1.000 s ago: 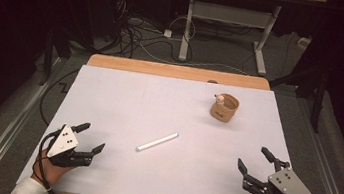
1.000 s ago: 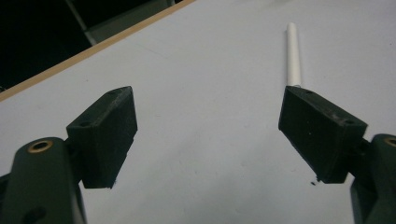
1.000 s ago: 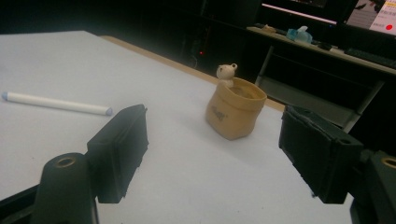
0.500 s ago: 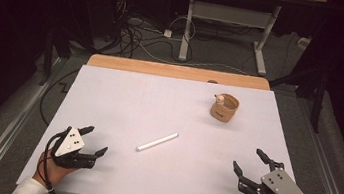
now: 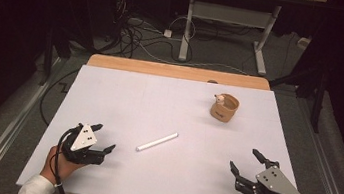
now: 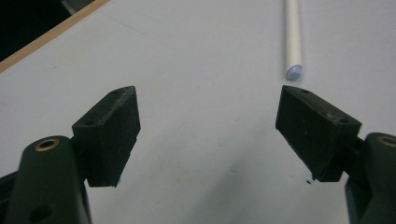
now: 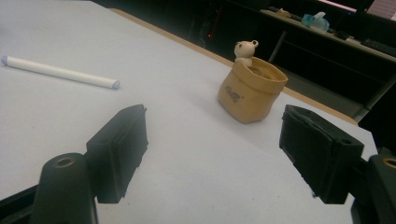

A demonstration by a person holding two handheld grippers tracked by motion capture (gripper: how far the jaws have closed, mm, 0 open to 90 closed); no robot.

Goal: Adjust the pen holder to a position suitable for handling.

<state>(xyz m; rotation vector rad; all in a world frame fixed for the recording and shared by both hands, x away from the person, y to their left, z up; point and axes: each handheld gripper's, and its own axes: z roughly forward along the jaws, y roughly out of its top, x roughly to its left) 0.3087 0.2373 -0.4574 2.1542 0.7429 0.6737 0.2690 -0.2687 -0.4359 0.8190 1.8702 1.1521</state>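
White table [image 5: 124,96], white stick [image 5: 156,142], grippers apparently empty

The worktop [image 5: 134,102] is showing white with a tan wooden far edge. Ahead of the black left claw [image 6: 208,130] a white stick [image 6: 292,32] is showing a pale blue tip. Beyond the black right claw [image 7: 215,154], a tan pouch [image 7: 250,95] is showing dark lettering and a cream bear [image 7: 244,50].
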